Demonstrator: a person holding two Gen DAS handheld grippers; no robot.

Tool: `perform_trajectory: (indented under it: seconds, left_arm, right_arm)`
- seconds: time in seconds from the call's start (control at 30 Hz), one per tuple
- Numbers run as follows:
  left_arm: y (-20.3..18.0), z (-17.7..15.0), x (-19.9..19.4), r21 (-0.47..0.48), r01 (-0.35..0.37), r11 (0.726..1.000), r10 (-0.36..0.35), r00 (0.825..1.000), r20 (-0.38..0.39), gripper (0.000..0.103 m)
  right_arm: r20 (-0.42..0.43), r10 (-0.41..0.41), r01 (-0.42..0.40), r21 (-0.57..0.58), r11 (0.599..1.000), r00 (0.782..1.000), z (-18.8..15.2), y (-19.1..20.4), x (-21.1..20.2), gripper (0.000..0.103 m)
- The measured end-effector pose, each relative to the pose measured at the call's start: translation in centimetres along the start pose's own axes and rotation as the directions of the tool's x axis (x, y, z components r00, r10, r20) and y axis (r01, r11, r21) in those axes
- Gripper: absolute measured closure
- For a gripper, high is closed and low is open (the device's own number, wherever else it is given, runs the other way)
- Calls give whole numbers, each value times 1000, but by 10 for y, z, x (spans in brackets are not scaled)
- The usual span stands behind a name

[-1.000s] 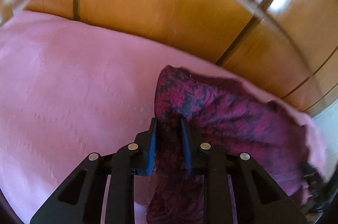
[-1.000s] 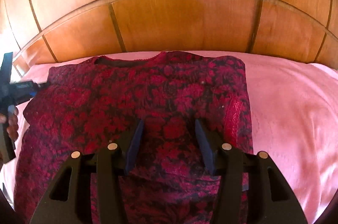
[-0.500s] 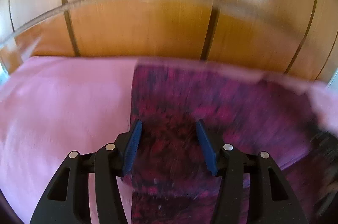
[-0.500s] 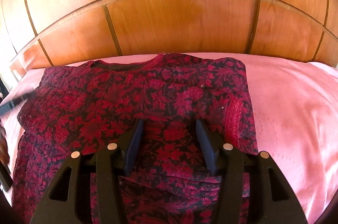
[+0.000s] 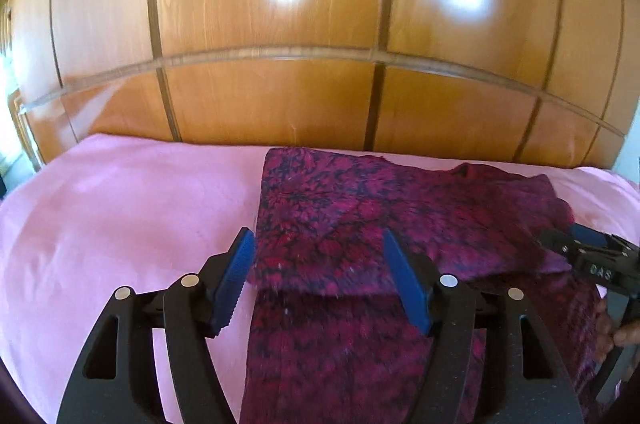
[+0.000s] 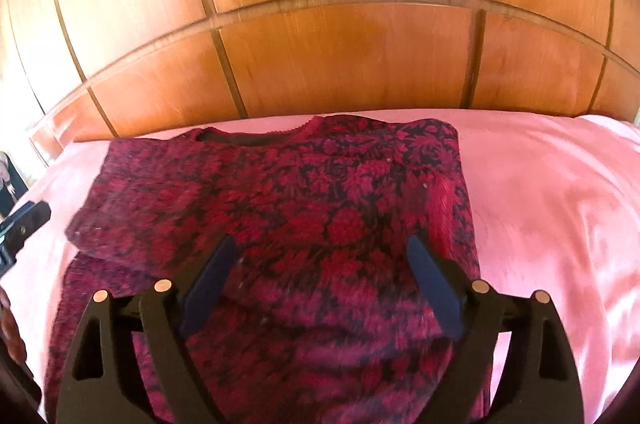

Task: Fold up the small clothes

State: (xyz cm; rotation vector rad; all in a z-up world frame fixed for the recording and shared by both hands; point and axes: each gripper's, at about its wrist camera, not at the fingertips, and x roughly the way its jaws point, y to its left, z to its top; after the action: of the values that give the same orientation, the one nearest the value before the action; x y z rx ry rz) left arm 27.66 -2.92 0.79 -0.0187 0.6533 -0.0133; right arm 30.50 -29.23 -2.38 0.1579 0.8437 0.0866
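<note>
A dark red floral top [image 6: 320,184] lies flat on the pink bed sheet [image 6: 540,204], neckline toward the headboard and both sides folded inward. My right gripper [image 6: 322,248] hovers over its middle. Its jaws are opening wide and its pads are clear of the cloth. In the left wrist view the top [image 5: 360,200] shows a folded flap with its edge just beyond the fingers. My left gripper [image 5: 318,240] hangs above that flap, jaws opening, gripping nothing. The right gripper's black frame [image 5: 592,260] shows at the right edge, with a hand [image 5: 616,332] below it.
A glossy wooden headboard [image 5: 280,104] rises directly behind the bed. Bare pink sheet [image 5: 120,224] spreads left of the top, and more lies to its right. The left gripper's black tip [image 6: 24,224] pokes in at the left edge of the right wrist view.
My left gripper let go of the top's side, opened, and pulled back and up; the flap now lies on the top. My right gripper's jaws spread much wider in place.
</note>
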Motion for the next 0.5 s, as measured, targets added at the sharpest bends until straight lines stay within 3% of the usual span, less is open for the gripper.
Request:
perform_trajectory:
  seconds: [0.33, 0.5]
  left_arm:
    - [-1, -19, -38, -7, 27, 1000, -27, 1000, -5, 37]
    - [2, -35, -45, -14, 32, 999, -33, 999, -29, 37]
  right_arm:
    - [-52, -60, 63, 60, 996, 997, -28, -31, -35, 12]
    - [-110, -47, 54, 69, 996, 993, -54, -48, -46, 12]
